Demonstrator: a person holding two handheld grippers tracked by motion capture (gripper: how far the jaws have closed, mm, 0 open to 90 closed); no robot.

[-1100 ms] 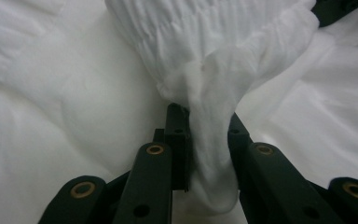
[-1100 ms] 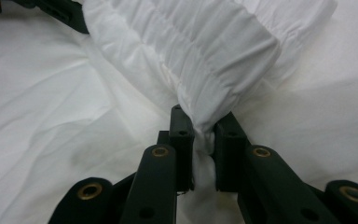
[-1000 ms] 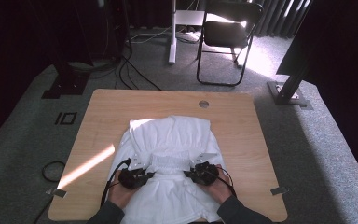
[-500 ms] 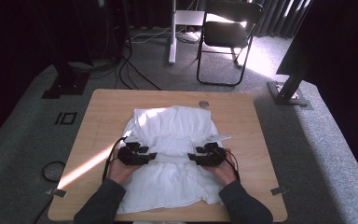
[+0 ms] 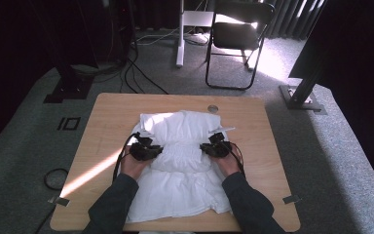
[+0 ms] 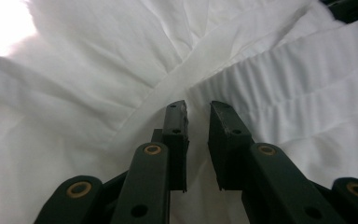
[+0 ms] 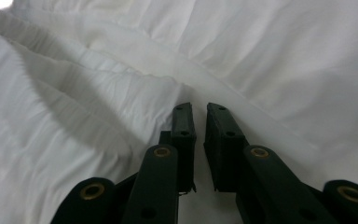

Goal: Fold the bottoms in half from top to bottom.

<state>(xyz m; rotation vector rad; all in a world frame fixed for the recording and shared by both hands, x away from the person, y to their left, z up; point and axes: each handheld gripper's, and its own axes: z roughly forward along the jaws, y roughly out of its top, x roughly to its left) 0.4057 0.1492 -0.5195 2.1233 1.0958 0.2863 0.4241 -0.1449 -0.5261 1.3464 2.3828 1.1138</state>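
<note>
White garment (image 5: pixel 182 161) spread flat across the middle of the table (image 5: pixel 102 117), reaching to the table's near edge. Left tongs (image 5: pixel 145 149) down on the garment's left side at its gathered band, right tongs (image 5: pixel 215 146) on its right side at the same band, well apart. Jaws of both just closing, now narrowed to a slim gap in each gripper view, tips (image 6: pixel 177 112) resting against a raised fold of cloth; whether fabric is pinched between them cannot be told. Round metal disc (image 5: pixel 213 108) beyond the garment's far edge.
</note>
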